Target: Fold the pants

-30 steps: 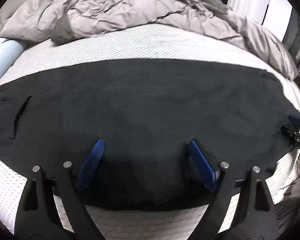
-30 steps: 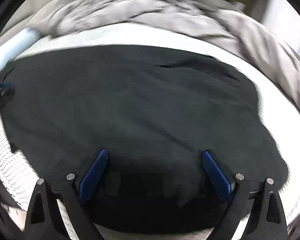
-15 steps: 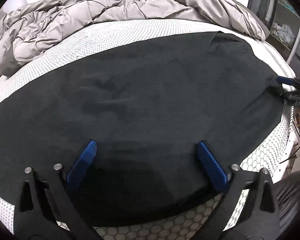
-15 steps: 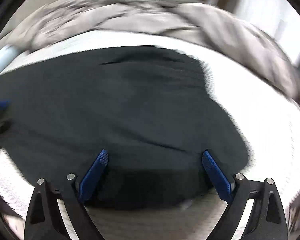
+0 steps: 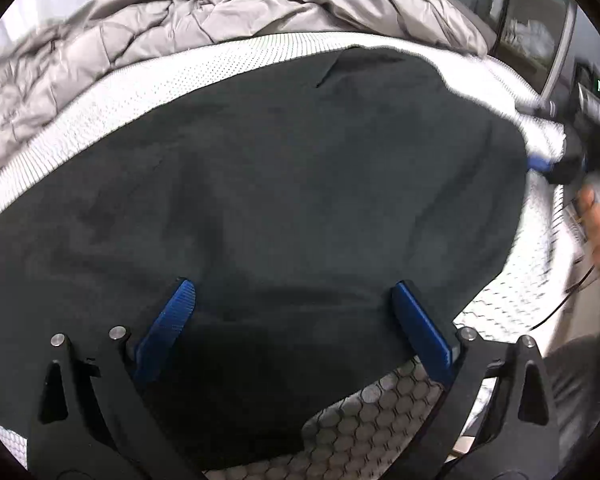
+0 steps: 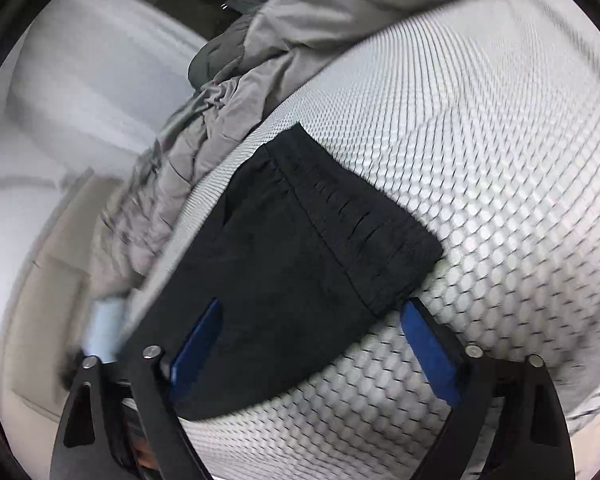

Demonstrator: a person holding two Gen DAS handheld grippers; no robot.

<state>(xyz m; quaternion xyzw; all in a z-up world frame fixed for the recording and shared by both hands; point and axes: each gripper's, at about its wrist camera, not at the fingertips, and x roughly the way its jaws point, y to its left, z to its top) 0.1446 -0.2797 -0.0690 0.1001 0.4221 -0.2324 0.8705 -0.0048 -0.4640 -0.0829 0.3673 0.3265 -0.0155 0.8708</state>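
Blue ribbed pads are standing wide apart on your left gripper, and nothing is pinched between them. They have just been opening, with only flat cloth lying under the gap. Your right gripper is spread too, and its jaws have just been closing a little. One corner of the cloth is sitting between the pads, but they are not squeezing it.

Under both grippers the black soft pants are lying flat on the white honeycomb-patterned mattress. The gathered waistband is showing in the right wrist view.

Now think about what could go wrong. You are pinching one layer only if the pad slides over the top, and then the fold is coming out crooked. You are also dragging the whole pants across the slippery mattress if one gripper pulls before the other one bites. Behind the pants the crumpled grey quilted blanket is piling up close, so a long sweep could be catching it.
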